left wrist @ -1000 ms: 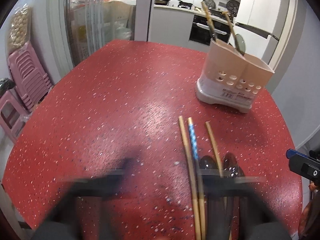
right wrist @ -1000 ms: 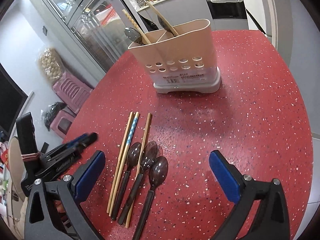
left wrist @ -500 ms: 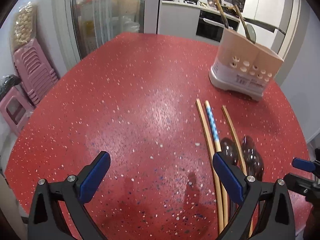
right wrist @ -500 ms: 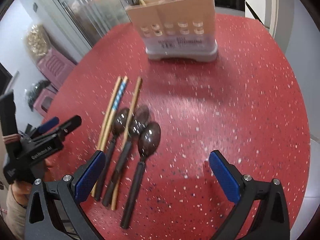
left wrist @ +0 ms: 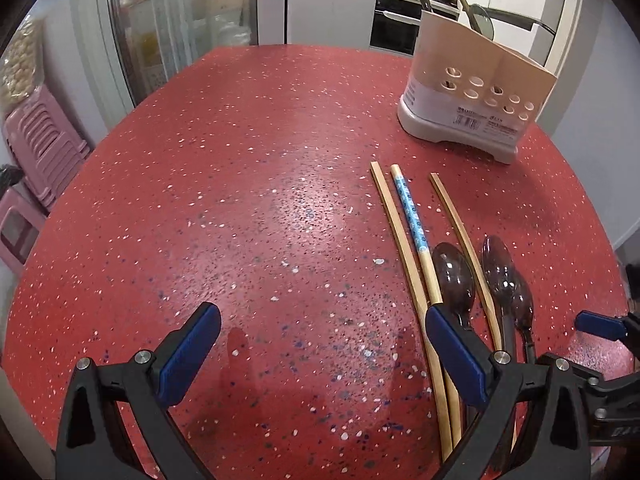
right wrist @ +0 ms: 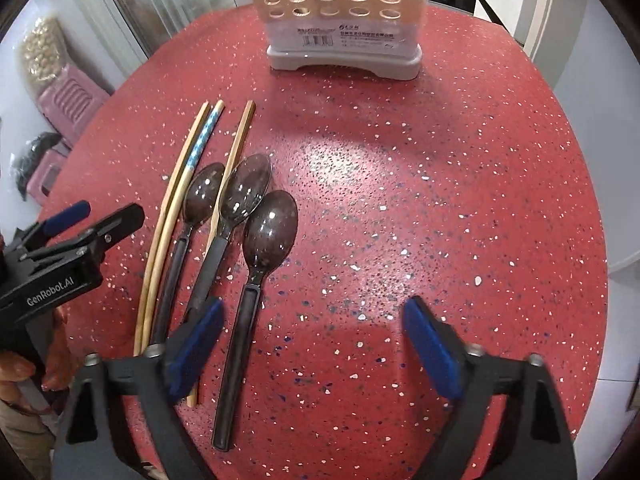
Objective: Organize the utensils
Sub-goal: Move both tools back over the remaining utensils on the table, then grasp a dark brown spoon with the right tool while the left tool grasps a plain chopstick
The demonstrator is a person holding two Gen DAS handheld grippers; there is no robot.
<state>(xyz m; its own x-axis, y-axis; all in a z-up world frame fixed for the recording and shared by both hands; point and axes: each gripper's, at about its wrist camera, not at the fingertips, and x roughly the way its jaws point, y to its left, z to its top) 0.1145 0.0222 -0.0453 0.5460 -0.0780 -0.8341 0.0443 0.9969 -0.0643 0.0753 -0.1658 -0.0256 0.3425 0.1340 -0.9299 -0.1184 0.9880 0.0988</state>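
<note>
Red speckled table under me. Beige caddy stands at far edge, w/ a few utensils upright in it. Three dark spoons lie side by side near me, bowls toward caddy; three chopsticks alongside, one tucked btwn the spoons. My left gripper is spread wide, nothing in it, right pad just over the chopsticks. My right gripper is closing, jaws apart; rightmost spoon's handle lies btwn the pads, not pinched yet.
</note>
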